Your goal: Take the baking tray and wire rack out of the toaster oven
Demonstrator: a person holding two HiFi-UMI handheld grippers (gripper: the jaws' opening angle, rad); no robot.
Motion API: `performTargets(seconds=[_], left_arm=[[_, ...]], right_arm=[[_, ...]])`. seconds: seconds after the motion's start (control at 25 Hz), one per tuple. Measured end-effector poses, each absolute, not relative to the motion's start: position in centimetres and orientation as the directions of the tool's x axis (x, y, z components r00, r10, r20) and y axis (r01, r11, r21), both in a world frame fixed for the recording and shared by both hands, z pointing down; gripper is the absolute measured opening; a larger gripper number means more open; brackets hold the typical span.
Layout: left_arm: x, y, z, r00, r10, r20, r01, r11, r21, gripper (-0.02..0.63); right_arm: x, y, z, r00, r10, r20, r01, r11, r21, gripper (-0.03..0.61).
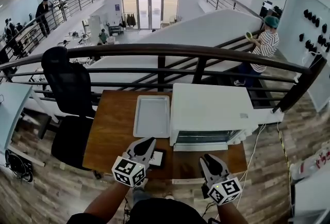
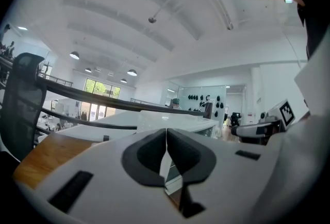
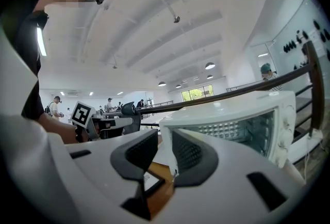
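Two risks stand out. The left gripper (image 1: pixel 149 141) has its jaws pressed together on nothing, so it must open before it can take anything. The right gripper (image 1: pixel 206 158) has its jaws a little apart and empty, close before the toaster oven (image 1: pixel 209 107), where a careless reach could knock the oven's front or drag the light oven across the table (image 1: pixel 111 130). A dark flat device (image 1: pixel 156 158) just beside the left gripper's tips could be struck. The baking tray (image 1: pixel 152 116) already lies on the table ahead of the left gripper, beside the oven. Only the right gripper view looks into the oven's cavity (image 3: pixel 242 130), showing studded metal; whether the wire rack sits there I cannot tell. The head view alone shows the tray.
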State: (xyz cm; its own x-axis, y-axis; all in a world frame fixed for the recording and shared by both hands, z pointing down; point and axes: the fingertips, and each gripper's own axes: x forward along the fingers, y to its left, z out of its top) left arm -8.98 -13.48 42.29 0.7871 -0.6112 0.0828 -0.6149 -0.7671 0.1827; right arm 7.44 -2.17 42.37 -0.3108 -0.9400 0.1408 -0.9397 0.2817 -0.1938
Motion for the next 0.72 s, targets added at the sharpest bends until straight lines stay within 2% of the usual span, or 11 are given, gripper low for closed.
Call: performTargets(seconds=[0.36, 0.72], left_arm=[[-7.8, -9.0, 41.8, 0.774, -0.632, 0.037, -0.628, -0.759, 0.173, 0.015], [-7.1, -8.5, 42.7, 0.795, -0.605, 0.046, -0.601, -0.775, 0.194, 0.015]], right_arm=[[11.1, 0.5, 43.1, -0.251, -0.959, 0.133, -0.950, 0.217, -0.225, 0.074], [12.3, -1.1, 45.9, -0.195, -0.959, 0.204, -0.957, 0.141, -0.253, 0.072]])
